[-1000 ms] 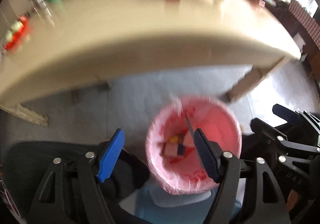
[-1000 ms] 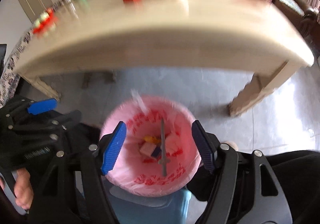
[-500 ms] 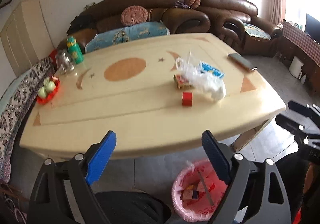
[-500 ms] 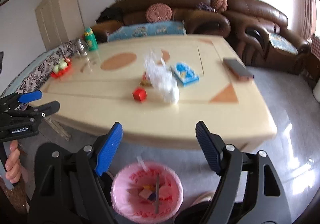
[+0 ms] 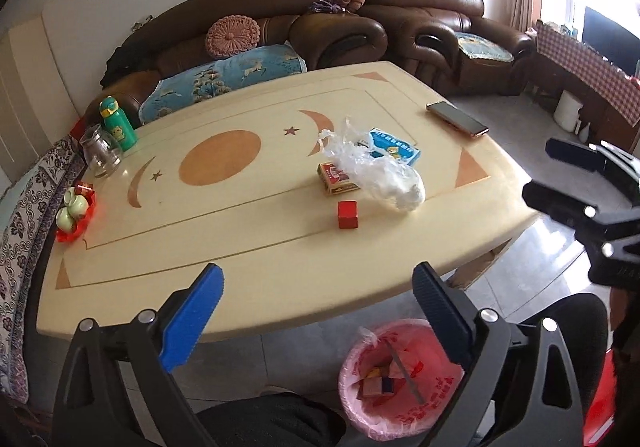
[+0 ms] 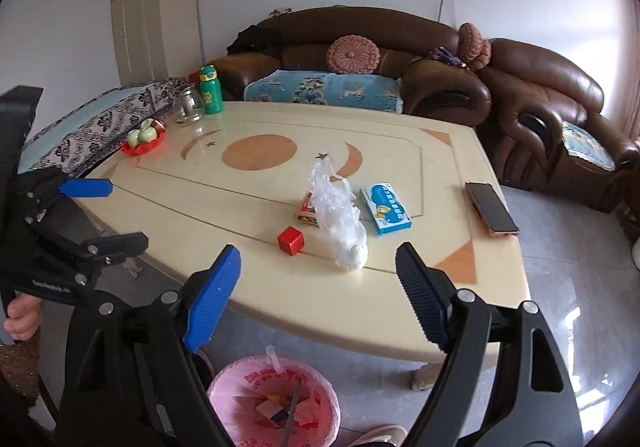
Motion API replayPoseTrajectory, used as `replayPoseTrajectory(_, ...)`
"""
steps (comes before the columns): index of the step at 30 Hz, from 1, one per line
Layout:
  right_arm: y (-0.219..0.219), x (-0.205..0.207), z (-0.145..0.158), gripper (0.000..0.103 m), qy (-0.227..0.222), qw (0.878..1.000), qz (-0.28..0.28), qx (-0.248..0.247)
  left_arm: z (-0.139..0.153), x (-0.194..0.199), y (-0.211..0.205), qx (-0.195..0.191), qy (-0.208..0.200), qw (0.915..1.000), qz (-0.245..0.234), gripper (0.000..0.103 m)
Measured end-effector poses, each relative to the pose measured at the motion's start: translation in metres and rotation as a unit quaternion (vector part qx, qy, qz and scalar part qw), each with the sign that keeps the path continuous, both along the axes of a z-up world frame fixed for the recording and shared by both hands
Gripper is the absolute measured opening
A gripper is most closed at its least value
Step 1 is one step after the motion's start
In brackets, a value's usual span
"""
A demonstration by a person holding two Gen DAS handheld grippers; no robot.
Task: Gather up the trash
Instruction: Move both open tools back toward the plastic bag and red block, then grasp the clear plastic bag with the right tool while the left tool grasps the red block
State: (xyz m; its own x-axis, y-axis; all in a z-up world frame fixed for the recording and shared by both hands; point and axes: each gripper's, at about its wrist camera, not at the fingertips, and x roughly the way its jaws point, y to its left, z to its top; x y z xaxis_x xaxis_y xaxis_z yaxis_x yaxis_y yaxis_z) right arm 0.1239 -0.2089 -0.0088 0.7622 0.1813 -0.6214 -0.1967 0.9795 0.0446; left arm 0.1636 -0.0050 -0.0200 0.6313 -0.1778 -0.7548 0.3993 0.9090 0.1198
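Note:
A crumpled clear plastic bag (image 5: 376,171) (image 6: 342,223), a small red box (image 5: 347,214) (image 6: 291,240), a red-and-yellow flat box (image 5: 336,178) (image 6: 307,209) and a blue box (image 5: 394,147) (image 6: 386,209) lie on the cream table (image 5: 200,247) (image 6: 180,191). A pink-lined trash bin (image 5: 356,379) (image 6: 236,403) holding scraps stands on the floor below the near table edge. My left gripper (image 5: 318,315) and right gripper (image 6: 318,295) are both open and empty, held above the bin and short of the table edge.
A phone (image 5: 457,118) (image 6: 491,213) lies at the table's right side. A green bottle (image 5: 117,123), a glass jar (image 5: 100,155) and a red tray with cups (image 5: 75,213) stand at the far left. Brown sofas (image 5: 340,31) are behind the table.
Both grippers have lifted from looking down into the bin to facing the table top. Both stay open and empty.

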Motion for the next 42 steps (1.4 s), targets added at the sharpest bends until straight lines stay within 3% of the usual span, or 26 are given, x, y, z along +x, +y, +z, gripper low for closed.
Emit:
replayPoseTrajectory(7,-0.005,0.025,-0.001,0.079,0.000,1.000,0.011,0.006,-0.005,0.024,-0.007,0.000,0.006,0.9999,-0.014,0.094)
replayPoseTrajectory(12,-0.007,0.046,-0.012,0.080,0.007,1.000,0.019,0.002,-0.029,0.051,-0.016,-0.010,0.036,0.9988,-0.033,0.094)
replayPoseTrajectory(17,-0.014,0.073,-0.036,0.080,0.029,0.999,0.022,0.004,-0.063,0.082,-0.023,-0.022,0.068,0.9972,-0.025,0.094)
replayPoseTrajectory(23,-0.025,0.100,-0.066,0.080,0.056,0.998,0.021,0.012,-0.094,0.105,-0.034,-0.004,0.089,0.9959,-0.017,0.094)
replayPoseTrajectory(29,-0.027,0.125,-0.086,0.080,0.072,0.997,0.026,0.017,-0.106,0.118,-0.045,0.017,0.092,0.9955,-0.016,0.094)
replayPoseTrajectory(42,-0.024,0.169,-0.128,0.080,0.106,0.993,0.046,0.014,-0.149,0.155,-0.058,-0.011,0.153,0.9881,-0.015,0.094)
